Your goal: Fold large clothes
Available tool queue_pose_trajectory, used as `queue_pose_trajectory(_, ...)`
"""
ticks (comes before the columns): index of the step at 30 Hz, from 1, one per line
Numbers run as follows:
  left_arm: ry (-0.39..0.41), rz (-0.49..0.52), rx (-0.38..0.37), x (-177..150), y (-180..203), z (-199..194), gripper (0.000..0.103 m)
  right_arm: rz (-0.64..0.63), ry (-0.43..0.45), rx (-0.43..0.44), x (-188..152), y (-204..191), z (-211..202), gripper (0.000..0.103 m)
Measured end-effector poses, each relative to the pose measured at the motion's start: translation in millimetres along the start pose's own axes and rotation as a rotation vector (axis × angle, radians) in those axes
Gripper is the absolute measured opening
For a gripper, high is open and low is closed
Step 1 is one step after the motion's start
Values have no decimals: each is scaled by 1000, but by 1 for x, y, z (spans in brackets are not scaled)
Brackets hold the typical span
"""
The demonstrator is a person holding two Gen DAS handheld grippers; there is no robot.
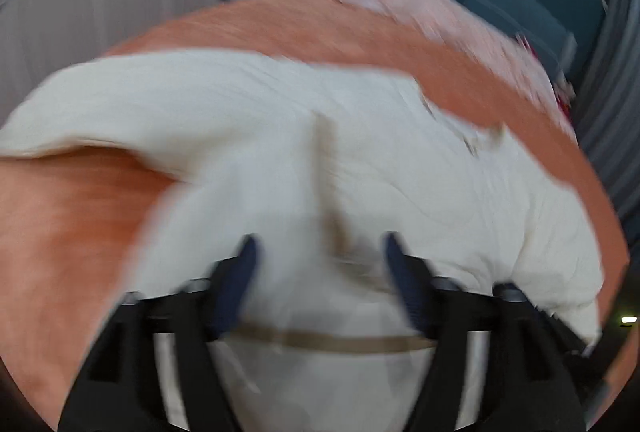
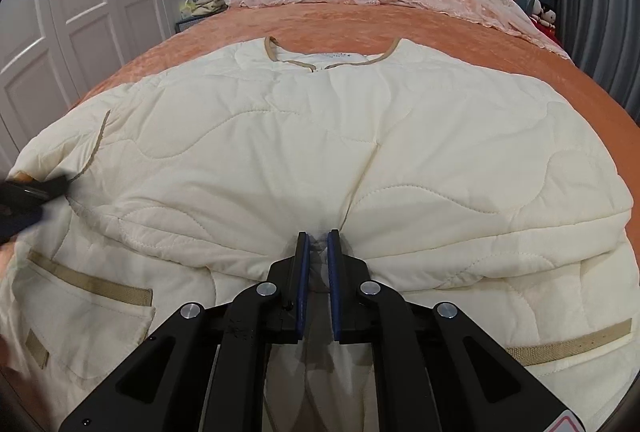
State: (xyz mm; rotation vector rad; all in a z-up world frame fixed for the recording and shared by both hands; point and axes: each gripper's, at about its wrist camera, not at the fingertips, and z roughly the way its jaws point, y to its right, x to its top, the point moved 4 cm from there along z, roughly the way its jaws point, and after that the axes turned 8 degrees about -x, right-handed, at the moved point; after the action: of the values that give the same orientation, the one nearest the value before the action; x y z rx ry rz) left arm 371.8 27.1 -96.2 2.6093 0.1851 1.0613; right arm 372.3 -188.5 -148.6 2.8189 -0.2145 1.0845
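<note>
The jacket (image 2: 320, 151) lies spread on the bed (image 2: 328, 19), filling the centre of the right view, neckline toward the top of the frame. Judging by that, folding has barely begun: only the left edge looks turned in, and the sleeves and body remain to fold. The right gripper (image 2: 319, 236), at lower centre, has its jaws nearly together, pinching a bunch of the jacket's fabric by the hem. The left gripper (image 1: 320, 252), blurred at the bottom of its view, has its jaws apart with jacket (image 1: 280, 135) fabric between and beneath them.
</note>
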Motion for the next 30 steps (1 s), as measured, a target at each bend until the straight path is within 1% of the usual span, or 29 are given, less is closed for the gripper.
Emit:
queue_pose_trajectory(1, 33, -24, 7, 6, -16, -15, 92, -1, 2, -3, 0, 0, -1, 6)
queue_pose_trajectory(2, 67, -59, 23, 13, -39, -31, 94, -6, 5, -9, 0, -1, -2, 6)
queue_pose_trajectory(3, 83, -99, 54, 20, -66, -43, 94, -9, 7, -15, 0, -2, -2, 6)
queue_pose_trajectory(4, 79, -127, 74, 25, -84, -48, 94, -14, 9, -22, 0, -2, -3, 6)
queue_pose_trajectory(5, 58, -186, 100, 32, -119, -51, 94, -19, 10, -28, 0, -3, -3, 6)
queue_pose_trajectory(6, 46, -240, 114, 37, -145, -53, 94, -21, 11, -32, 0, -3, -4, 6)
queue_pose_trajectory(7, 49, -303, 128, 41, -173, -56, 94, -23, 12, -34, 0, -3, -4, 6)
queue_pose_trajectory(9, 103, -468, 157, 49, -238, -68, 94, -25, 14, -39, 0, -4, -4, 6)
queue_pose_trajectory(11, 155, -578, 176, 53, -283, -75, 94, -26, 16, -41, -1, -4, -4, 6)
queue_pose_trajectory(12, 167, -618, 183, 55, -300, -76, 94, -26, 17, -41, -1, -4, -4, 6)
queue_pose_trajectory(13, 170, -662, 180, 56, -318, -74, 91, -25, 17, -41, -1, -4, -4, 7)
queue_pose_trajectory(14, 173, -683, 175, 56, -325, -72, 88, -25, 17, -40, -1, -3, -4, 7)
queue_pose_trajectory(15, 179, -693, 178, 58, -331, -70, 83, -25, 17, -40, -1, -3, -5, 7)
queue_pose_trajectory(16, 184, -690, 192, 61, -333, -69, 68, -25, 17, -41, -1, -3, -5, 7)
queue_pose_trajectory(17, 171, -670, 197, 67, -331, -64, 51, -25, 17, -41, -1, -3, -5, 7)
queue_pose_trajectory(18, 144, -656, 182, 71, -328, -58, 18, -25, 18, -41, -1, -3, -5, 7)
queue_pose_trajectory(19, 117, -640, 181, 76, -325, -53, 9, -25, 18, -41, -1, -3, -5, 7)
queue_pose_trajectory(20, 120, -601, 202, 83, -315, -53, 9, -24, 18, -40, -1, -3, -4, 7)
queue_pose_trajectory(21, 134, -554, 209, 93, -303, -55, 6, -24, 17, -40, -1, -3, -5, 7)
queue_pose_trajectory(22, 155, -468, 215, 108, -278, -60, 6, -23, 18, -39, -1, -3, -4, 7)
queue_pose_trajectory(23, 170, -407, 209, 117, -260, -67, 6, -19, 19, -37, -1, -3, -5, 7)
queue_pose_trajectory(24, 190, -325, 187, 129, -227, -73, 6, -15, 20, -33, -1, -3, -5, 7)
queue_pose_trajectory(25, 203, -278, 171, 136, -206, -76, 5, -12, 20, -29, 0, -3, -5, 7)
queue_pose_trajectory(27, 234, -125, 92, 151, -124, -88, 6, -4, 22, -21, 1, -2, -7, 7)
queue_pose_trajectory(28, 240, -78, 54, 153, -94, -90, 6, 1, 24, -16, 2, -2, -9, 7)
queue_pose_trajectory(30, 235, 40, -75, 145, -9, -94, 6, 23, 48, -1, 5, 2, -18, 8)
